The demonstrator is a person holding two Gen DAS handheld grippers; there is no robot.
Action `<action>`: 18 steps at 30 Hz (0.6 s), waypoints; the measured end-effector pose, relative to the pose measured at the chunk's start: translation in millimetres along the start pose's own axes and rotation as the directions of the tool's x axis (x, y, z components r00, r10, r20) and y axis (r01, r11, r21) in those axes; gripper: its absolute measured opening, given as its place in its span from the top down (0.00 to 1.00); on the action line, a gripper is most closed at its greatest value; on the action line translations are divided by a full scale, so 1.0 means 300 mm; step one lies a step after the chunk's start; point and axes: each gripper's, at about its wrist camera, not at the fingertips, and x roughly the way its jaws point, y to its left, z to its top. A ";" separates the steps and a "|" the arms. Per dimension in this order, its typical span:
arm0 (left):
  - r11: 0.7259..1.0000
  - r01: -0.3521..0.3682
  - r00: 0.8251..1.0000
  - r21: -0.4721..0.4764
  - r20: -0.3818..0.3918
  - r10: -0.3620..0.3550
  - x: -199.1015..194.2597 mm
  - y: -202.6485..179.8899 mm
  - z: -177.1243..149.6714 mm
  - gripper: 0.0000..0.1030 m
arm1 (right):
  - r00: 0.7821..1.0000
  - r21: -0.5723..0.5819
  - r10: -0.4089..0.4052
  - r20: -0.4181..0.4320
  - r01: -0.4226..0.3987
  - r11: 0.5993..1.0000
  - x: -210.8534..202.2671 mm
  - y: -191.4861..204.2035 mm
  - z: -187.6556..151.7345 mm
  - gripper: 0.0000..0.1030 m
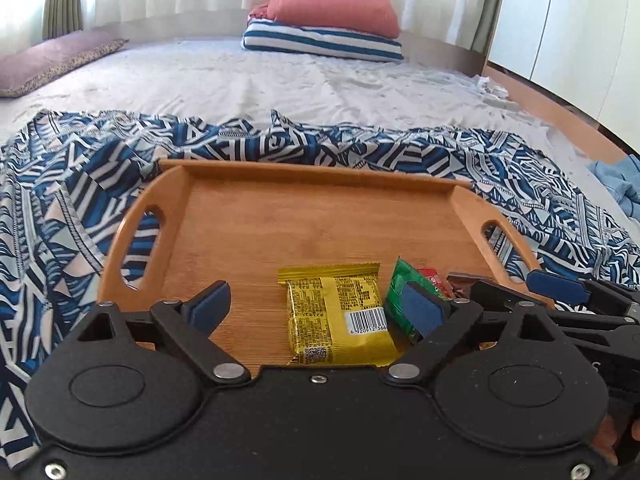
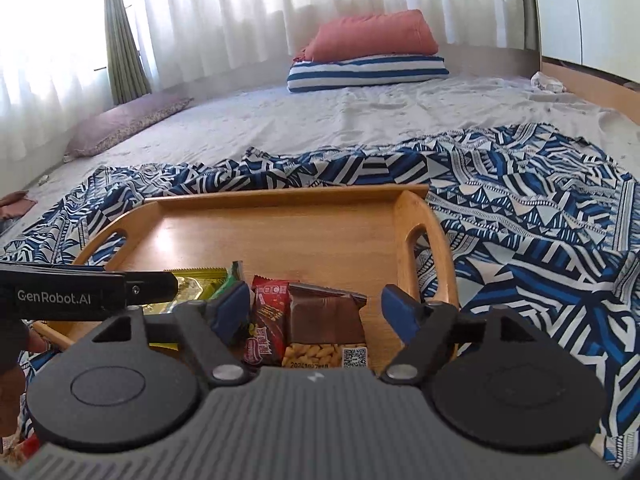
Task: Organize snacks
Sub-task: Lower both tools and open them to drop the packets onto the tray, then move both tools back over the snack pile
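Both sets of jaws stand spread wide with nothing pinched. On the left gripper [image 1: 316,308] the blue pads hang apart above the near end of the wooden tray [image 1: 320,216], and the yellow snack packet [image 1: 340,312] lies flat on the tray floor between them, touched by neither. A green packet [image 1: 400,296] leans just beside the yellow one, against the right-hand pad of that gripper. The right gripper [image 2: 316,312] is also held open over the tray's near end; below its gap lie a red snack packet [image 2: 268,320] and, touching it on the right, a brown packet [image 2: 324,316] with peanuts pictured on its lower part. All four packets sit side by side along the near edge of the tray, and the rest of its floor is bare wood.

The tray rests on a blue and white patterned cloth [image 1: 60,208] spread over the bed [image 1: 280,84]. Farther back, on the pale sheet, a coral blanket [image 1: 332,8] is stacked on a blue-striped folded one [image 1: 320,42], a mauve pillow [image 1: 52,58] lies at the left, and white curtains [image 2: 240,12] hang behind.
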 end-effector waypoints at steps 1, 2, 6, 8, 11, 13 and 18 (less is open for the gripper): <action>1.000 -0.004 1.000 -0.001 0.009 0.004 -0.017 0.000 0.001 0.09 | 1.000 -0.004 0.000 0.010 0.000 1.000 -0.016 0.005 0.003 0.16; 1.000 -0.007 1.000 -0.002 0.019 0.008 -0.036 0.001 0.000 0.08 | 1.000 -0.007 -0.002 0.020 0.002 1.000 -0.032 0.012 0.006 0.15; 1.000 -0.019 0.997 -0.013 0.071 0.020 -0.124 0.011 -0.018 0.04 | 0.999 -0.008 0.004 0.048 -0.003 1.000 -0.105 0.031 0.007 0.13; 1.000 -0.018 0.996 -0.012 0.082 0.019 -0.165 0.015 -0.032 0.04 | 0.998 -0.009 0.006 0.058 -0.005 1.000 -0.143 0.040 0.001 0.13; 1.000 -0.022 0.996 0.000 0.092 0.022 -0.227 0.017 -0.062 0.03 | 0.997 -0.017 0.009 0.074 -0.008 1.000 -0.204 0.057 -0.014 0.11; 1.000 -0.028 0.994 0.012 0.104 0.027 -0.273 0.017 -0.090 0.03 | 0.996 -0.026 0.009 0.086 -0.007 1.000 -0.245 0.069 -0.028 0.10; 0.999 -0.038 0.993 0.027 0.115 0.035 -0.380 0.017 -0.164 0.03 | 0.993 -0.065 -0.004 0.117 0.012 0.998 -0.340 0.106 -0.079 0.08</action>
